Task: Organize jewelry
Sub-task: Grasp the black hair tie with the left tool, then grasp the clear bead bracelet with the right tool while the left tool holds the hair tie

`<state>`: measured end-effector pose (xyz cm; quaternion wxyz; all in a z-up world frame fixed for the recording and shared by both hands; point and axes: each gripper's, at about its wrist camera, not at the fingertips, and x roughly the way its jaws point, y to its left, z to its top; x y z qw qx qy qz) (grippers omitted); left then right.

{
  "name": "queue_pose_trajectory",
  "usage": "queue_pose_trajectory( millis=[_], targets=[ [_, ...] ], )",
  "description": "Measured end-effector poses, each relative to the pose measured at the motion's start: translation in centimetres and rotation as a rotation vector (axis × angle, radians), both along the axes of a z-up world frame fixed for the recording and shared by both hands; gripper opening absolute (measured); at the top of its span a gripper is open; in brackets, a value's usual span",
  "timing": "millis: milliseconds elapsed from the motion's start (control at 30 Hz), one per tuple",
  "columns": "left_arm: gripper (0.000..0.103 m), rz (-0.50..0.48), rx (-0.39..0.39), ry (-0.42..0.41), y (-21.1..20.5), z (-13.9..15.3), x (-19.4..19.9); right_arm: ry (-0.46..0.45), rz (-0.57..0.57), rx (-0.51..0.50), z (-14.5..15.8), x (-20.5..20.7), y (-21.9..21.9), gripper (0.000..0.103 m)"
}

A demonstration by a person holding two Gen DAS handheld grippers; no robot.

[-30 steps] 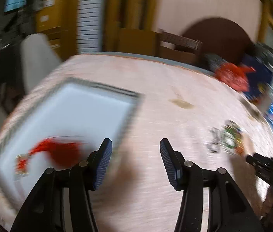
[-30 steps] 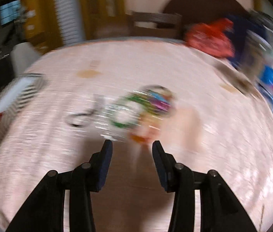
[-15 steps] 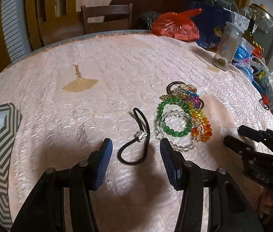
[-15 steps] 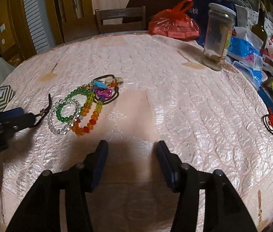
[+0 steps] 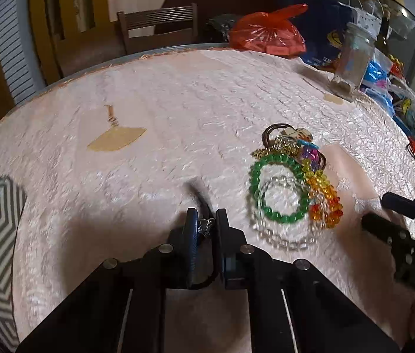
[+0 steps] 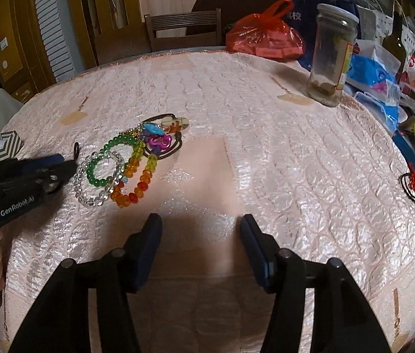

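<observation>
Since half a second ago your left tongs (image 5: pixel 206 228) have clenched on the black cord bracelet (image 5: pixel 206 226) by its charm, beside the bead bracelets (image 5: pixel 291 194) heaped on the desk (image 5: pixel 163 94). Your right tongs (image 6: pixel 201 250) hover released, probably awaiting their turn.

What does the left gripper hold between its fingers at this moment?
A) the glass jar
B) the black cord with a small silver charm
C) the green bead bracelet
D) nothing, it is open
B: the left gripper is closed on the black cord, whose silver charm sits between the pads, while the green bead bracelet lies apart on the table.
</observation>
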<state>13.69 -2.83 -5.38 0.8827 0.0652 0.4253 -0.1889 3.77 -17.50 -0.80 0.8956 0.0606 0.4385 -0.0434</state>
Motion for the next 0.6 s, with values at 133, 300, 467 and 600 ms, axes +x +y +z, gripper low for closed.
queue_pose_trajectory(
  millis=[133,300,467,600],
  targets=[
    [0.023,0.07,-0.013,0.002,2.0,0.0,-2.0,-0.035,-0.028,0.03,0.5,-0.1,-0.9,0.058],
    [0.023,0.156,-0.057,0.014,4.1,-0.1,-4.0,-0.082,0.083,0.128,1.5,0.8,-0.5,0.051],
    [0.024,0.173,-0.077,0.02,4.4,-0.2,-3.9,-0.092,0.219,0.158,1.5,2.5,2.4,0.033],
    [0.024,0.174,-0.089,0.024,4.6,-0.2,-3.9,-0.063,0.264,0.15,0.8,4.1,4.0,0.025]
  ],
)
